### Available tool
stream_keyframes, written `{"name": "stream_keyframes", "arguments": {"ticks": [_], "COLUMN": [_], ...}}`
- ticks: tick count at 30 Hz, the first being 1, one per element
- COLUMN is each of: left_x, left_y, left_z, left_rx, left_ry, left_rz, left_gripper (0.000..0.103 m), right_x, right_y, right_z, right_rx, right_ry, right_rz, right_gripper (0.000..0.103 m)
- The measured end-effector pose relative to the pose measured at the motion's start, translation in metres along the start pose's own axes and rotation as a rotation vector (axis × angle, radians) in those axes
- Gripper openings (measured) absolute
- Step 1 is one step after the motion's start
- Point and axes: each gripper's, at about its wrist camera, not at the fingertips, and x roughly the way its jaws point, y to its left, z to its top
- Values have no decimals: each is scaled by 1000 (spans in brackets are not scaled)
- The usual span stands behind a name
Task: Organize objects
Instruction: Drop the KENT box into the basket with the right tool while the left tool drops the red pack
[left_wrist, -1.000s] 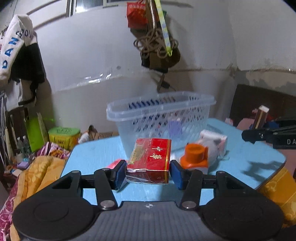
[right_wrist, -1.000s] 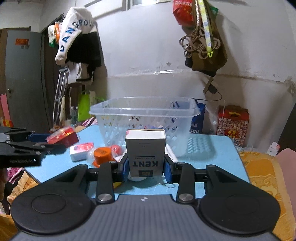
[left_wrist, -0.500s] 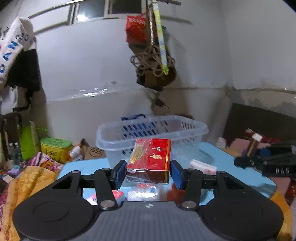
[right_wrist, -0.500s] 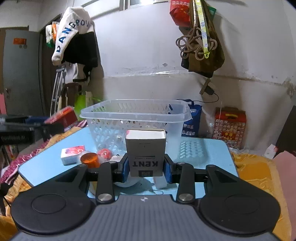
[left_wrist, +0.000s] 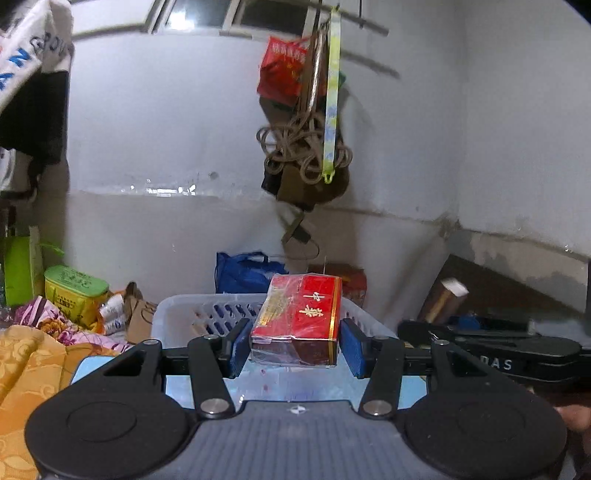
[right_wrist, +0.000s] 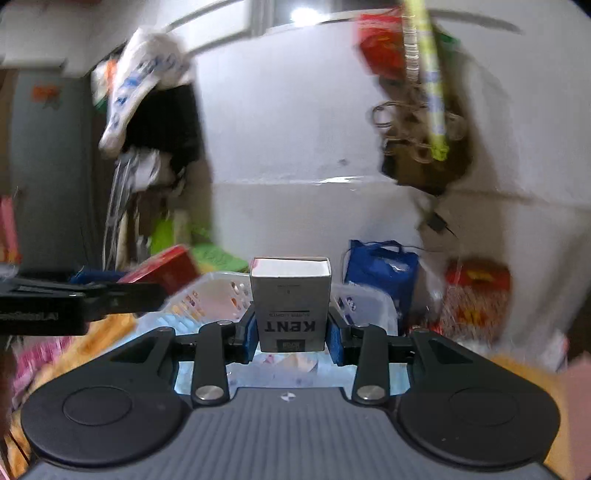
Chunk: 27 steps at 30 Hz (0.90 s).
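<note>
My left gripper (left_wrist: 293, 345) is shut on a red cigarette pack (left_wrist: 299, 319) wrapped in clear film, held above the near rim of the clear plastic basket (left_wrist: 173, 314). My right gripper (right_wrist: 291, 336) is shut on a grey KENT cigarette pack (right_wrist: 291, 306), held upright over the basket (right_wrist: 207, 299). The left gripper with the red pack (right_wrist: 162, 271) shows at the left in the right wrist view. The right gripper's black body (left_wrist: 509, 354) shows at the right in the left wrist view. The table's other small objects are hidden below the grippers.
The blue table (left_wrist: 410, 391) shows only in slivers under the grippers. A blue bag (left_wrist: 243, 271) and a red box (right_wrist: 476, 299) stand behind the basket by the wall. Orange bedding (left_wrist: 33, 365) lies at the left. A bag and ropes (left_wrist: 306, 162) hang above.
Both grippers have risen and moved forward over the basket, each still holding its pack. The table objects have dropped out of view. The right wrist view is now blurred by motion.
</note>
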Motion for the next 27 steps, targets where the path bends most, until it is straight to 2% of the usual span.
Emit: {"name": "stream_keyframes", "arguments": {"ticks": [3,6,7,11,12,13,14,16,18,21,23,25,27], "left_x": [35,70,79,97,98,98,97,89,79,51,32,21,19], "left_y": [-2,9,15,38,41,43,44,46,45,42,44,51,62], "left_z": [15,21,20,8,7,6,5,6,10,5,-11,-31,-53], "left_rx": [-4,-28,-41,-83,-77,-70,-65,-55,-31,15,19,7,-22], "left_ry": [50,102,118,144,141,130,113,64,29,-19,-46,-8,75], "left_rz": [63,102,112,134,148,165,177,194,198,181,187,188,178], "left_gripper": [55,55,55,58,62,81,99,103,103,103,103,103,103], "right_x": [36,63,69,76,75,73,69,53,40,10,-6,-17,-8], "right_y": [-18,-22,-24,-28,-27,-26,-24,-18,-18,-17,-18,-22,-26], "right_z": [6,-2,-7,-17,-16,-15,-14,-15,-13,-27,-52,-80,-100], "right_rx": [86,82,87,115,115,112,107,80,69,102,133,225,274], "right_ry": [61,102,116,94,66,36,-4,-82,-96,-64,-24,6,110], "right_rz": [11,-58,-56,-22,-22,-28,-56,-91,-86,-101,-108,-89,-56], "right_gripper": [40,40,40,43,66,100,103,103,103,103,103,103,102]}}
